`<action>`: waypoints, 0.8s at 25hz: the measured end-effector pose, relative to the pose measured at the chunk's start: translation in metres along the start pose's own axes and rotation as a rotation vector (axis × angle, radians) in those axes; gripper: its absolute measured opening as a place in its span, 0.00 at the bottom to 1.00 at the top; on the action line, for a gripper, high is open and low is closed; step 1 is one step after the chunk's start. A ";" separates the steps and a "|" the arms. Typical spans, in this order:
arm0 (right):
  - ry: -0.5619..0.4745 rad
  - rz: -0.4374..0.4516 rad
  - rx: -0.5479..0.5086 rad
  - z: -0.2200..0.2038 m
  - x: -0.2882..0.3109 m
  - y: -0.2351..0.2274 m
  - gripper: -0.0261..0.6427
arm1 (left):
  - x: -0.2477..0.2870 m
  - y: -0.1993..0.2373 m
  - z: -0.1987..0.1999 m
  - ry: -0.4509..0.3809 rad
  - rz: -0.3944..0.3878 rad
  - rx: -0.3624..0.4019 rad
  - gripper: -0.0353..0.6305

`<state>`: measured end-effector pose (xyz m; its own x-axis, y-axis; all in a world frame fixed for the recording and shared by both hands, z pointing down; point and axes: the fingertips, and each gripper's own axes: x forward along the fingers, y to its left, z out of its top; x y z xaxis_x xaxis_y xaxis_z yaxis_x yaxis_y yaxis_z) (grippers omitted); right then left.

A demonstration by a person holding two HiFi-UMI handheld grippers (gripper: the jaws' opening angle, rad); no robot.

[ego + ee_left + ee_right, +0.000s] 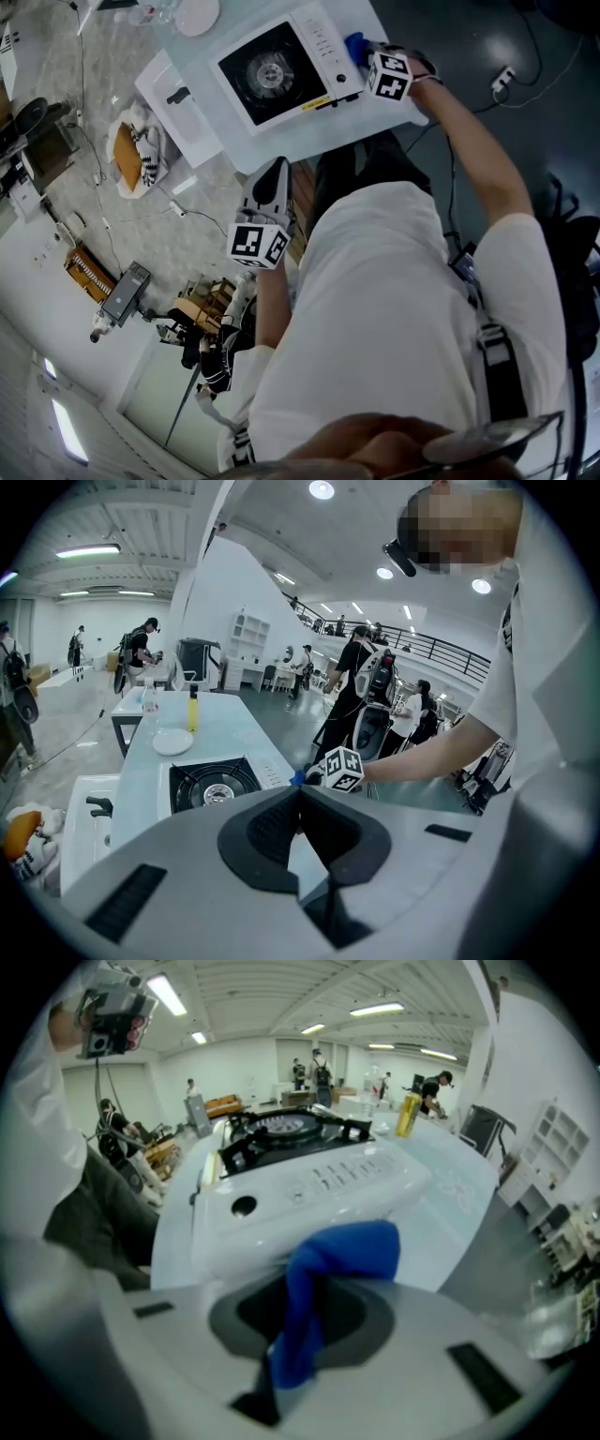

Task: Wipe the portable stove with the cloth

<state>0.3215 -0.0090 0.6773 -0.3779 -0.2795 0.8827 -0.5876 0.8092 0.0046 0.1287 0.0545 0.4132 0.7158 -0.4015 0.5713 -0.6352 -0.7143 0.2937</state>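
The right gripper has its fingers closed tight on a blue cloth. A narrow strip is pinched between them and a loose bulge hangs out past the tips. That bulge sits against or just short of the stove at its control-panel end, by the knob; whether it actually touches cannot be told. The stove stands on the table, with a plate near its far end and a yellow bottle beyond that. The left gripper is held back over the near table edge, well apart from the stove. Its fingers are pressed together with nothing between them, so nothing steadies the stove. That is probably the main risk: a firm sideways stroke could slide the light stove across the smooth table toward the plate rather than clean it. The cloth is caught only by a thin fold, so dragging it over the raised pan supports could snag it and pull it free. A pass across the panel could also catch the knob and turn it. Because the bulge is small, the hard fingertips could scrape the white casing if the gripper tilts too low.
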 end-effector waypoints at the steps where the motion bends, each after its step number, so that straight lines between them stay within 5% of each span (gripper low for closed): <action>1: 0.005 0.004 -0.002 -0.003 0.000 0.004 0.15 | 0.000 0.000 -0.002 0.000 0.002 -0.001 0.10; 20: 0.019 0.074 -0.005 -0.027 -0.013 0.066 0.15 | 0.000 -0.011 -0.008 -0.015 0.021 -0.009 0.10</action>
<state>0.3068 0.0625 0.6789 -0.4068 -0.2086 0.8894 -0.5544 0.8302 -0.0588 0.1337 0.0670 0.4157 0.7061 -0.4251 0.5664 -0.6531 -0.7000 0.2888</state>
